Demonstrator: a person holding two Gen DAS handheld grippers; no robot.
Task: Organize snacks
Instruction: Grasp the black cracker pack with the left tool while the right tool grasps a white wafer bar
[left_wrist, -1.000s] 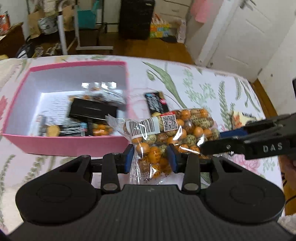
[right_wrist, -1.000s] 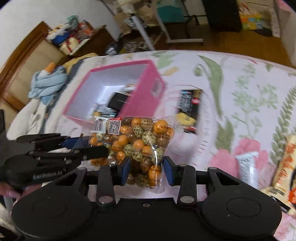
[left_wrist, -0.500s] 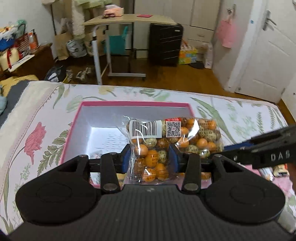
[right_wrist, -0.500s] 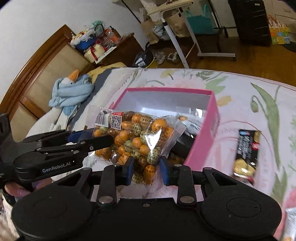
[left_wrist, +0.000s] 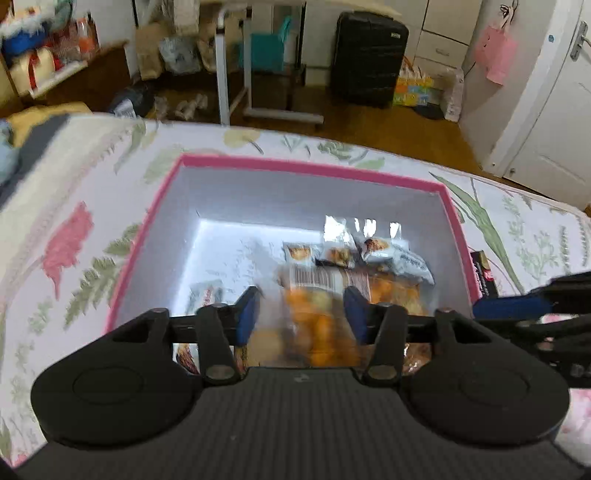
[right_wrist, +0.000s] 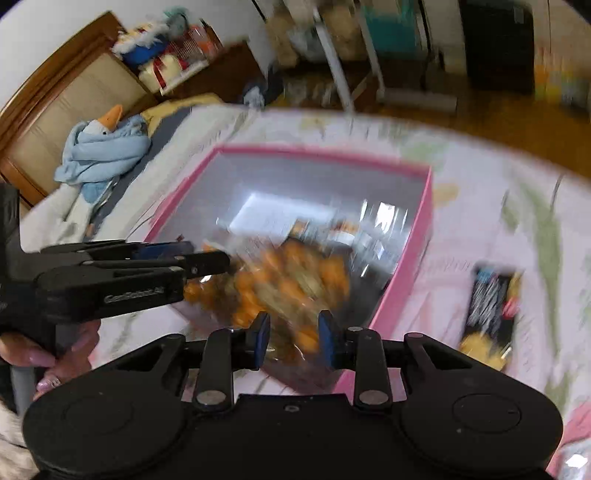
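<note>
Hanging blurred over the open pink box (left_wrist: 306, 168), a clear bag of orange and speckled balls (left_wrist: 317, 317), barcode label turned upward. In the right wrist view, same bag (right_wrist: 288, 280) smeared by motion above the box's near corner, pink wall (right_wrist: 406, 273) just behind.

Around the bag's near end, left gripper (left_wrist: 301, 314): jaws spread, a strip of daylight showing between the left blue pad (left_wrist: 247, 314) and the plastic. Seen side-on from the other camera (right_wrist: 207, 258), tips right at the bag's edge.

At the bag's lower end, right gripper (right_wrist: 293, 332): plastic and a few balls sitting between the blue pads. Too blurred to tell whether pinching or merely flanking. From the left camera, only its tip (left_wrist: 491, 310) visible, by the box's right wall.

Inside the box, beyond the bag, small white snack packets (left_wrist: 391, 254) on the pale floor.

Outside, just right of the box, a black snack packet (right_wrist: 491, 299) flat on the flowered bed sheet (left_wrist: 74, 240).

Farther off: a plush goose wrapped in blue cloth (right_wrist: 103, 147) by the headboard, a black suitcase (left_wrist: 369, 59) on the wooden floor.
</note>
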